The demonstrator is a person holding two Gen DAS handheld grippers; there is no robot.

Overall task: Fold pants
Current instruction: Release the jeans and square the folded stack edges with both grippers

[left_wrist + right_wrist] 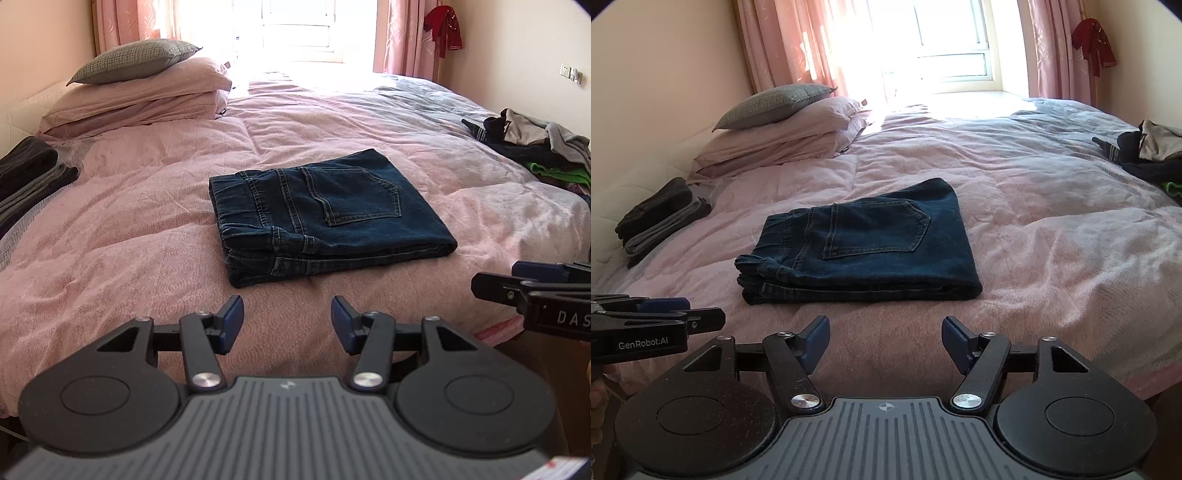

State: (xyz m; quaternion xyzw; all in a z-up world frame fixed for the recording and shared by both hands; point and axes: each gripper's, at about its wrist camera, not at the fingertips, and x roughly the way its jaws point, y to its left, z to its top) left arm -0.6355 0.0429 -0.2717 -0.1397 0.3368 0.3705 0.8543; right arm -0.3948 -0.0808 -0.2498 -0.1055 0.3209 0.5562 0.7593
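The dark blue jeans (328,218) lie folded into a thick rectangle in the middle of the bed, on the pink bedspread (140,229), with one back pocket facing up and the waistband turned to the left. The stacked layers of denim show along the near edge of the bundle. The left gripper (287,323) hangs over the near edge of the bed, apart from the jeans, and its jaws stand spread with nothing between the blue pads (232,321). The right gripper (885,343) is beside it, also short of the jeans, and its jaws are spread wide and empty too. In the left wrist view the right gripper comes in from the right edge, and in the right wrist view the left gripper comes in from the left edge. At the head of the bed, on the left, a grey pillow (136,59) rests on top of two pink pillows (147,96). A small stack of folded dark clothes (661,218) lies near the left edge of the bed, well apart from the jeans. On the far right side lies a loose heap of clothes (535,147). Behind the bed a bright window (945,48) stands between pink curtains (790,44), and a red garment (1093,40) hangs on the right wall.
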